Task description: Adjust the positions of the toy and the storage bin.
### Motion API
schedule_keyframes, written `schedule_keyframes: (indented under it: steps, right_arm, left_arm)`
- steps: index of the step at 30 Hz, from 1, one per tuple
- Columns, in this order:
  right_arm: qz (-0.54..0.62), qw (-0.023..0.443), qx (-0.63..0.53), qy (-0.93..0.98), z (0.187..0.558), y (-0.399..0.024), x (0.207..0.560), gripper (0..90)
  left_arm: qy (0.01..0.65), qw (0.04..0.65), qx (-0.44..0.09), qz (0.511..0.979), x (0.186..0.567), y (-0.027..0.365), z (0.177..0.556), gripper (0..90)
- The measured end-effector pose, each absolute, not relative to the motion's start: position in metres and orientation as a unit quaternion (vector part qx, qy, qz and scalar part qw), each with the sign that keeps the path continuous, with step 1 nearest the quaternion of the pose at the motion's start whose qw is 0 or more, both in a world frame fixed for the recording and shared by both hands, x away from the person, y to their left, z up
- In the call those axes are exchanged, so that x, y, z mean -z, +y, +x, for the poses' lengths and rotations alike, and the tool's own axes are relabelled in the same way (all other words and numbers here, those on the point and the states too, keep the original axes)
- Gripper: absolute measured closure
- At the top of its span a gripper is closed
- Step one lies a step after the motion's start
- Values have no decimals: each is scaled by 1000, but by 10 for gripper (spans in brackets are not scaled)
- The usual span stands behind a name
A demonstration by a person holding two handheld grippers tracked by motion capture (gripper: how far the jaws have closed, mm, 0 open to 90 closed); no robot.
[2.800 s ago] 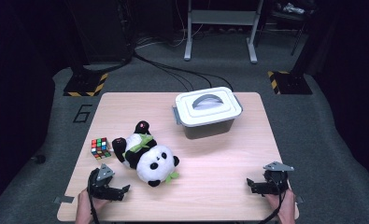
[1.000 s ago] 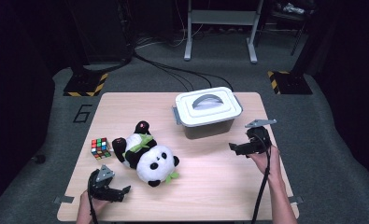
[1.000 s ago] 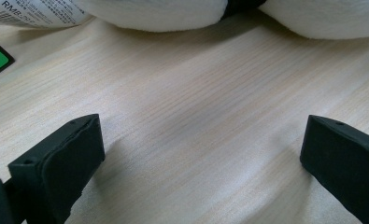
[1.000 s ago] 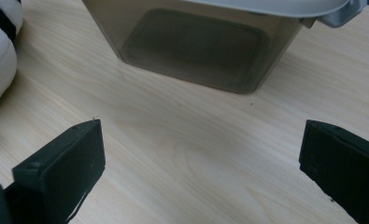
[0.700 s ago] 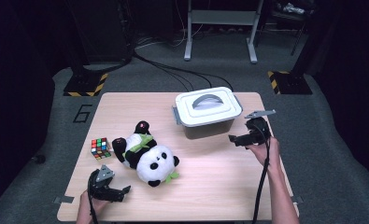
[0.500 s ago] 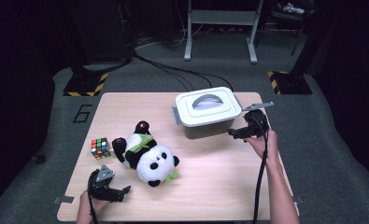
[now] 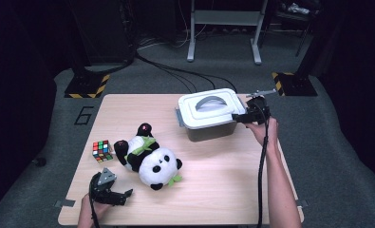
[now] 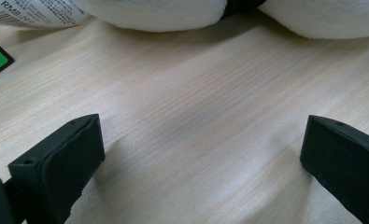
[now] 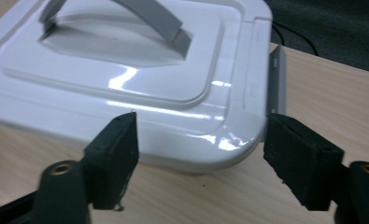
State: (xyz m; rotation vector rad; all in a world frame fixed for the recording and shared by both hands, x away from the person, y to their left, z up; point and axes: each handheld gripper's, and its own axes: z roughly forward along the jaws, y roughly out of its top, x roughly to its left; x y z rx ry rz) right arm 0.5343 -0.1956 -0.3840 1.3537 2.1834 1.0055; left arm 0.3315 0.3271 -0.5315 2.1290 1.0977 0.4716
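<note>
Right claw (image 9: pixel 198 158) closing, unclenched, astride white lid (image 9: pixel 140 93) corner | left claw (image 8: pixel 196 154) released | table (image 7: pixel 223 190) bare beside.

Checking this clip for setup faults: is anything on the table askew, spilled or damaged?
Nothing looks spilled or damaged. The panda plush lies on its back, not upright, mid-table. The lidded white box sits slightly skewed to the table edge. The puzzle cube sits flat and apart.

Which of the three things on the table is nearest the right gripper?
The white lidded box. The right gripper sits at its right edge, jaws astride the lid's corner. The panda and the cube lie farther left, nearer the left gripper.
</note>
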Motion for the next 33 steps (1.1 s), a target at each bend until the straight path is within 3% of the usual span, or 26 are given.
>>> schedule_keyframes:
  steps: [2,4,17,33]
  right_arm:
    - [485,195,-356,775,538,-196,384,302]
    - [500,200,-355,764,546,-197,387,397]
    - [536,200,-350,741,566,-201,391,653]
    - [568,195,-320,732,550,-193,386,660]
  left_arm:
    - [422,343,-181,819,532,327,331,0]
    - [422,343,-181,819,531,327,331,0]
    - [422,343,-182,819,532,327,332,0]
    - [422,343,-182,819,532,327,332,0]
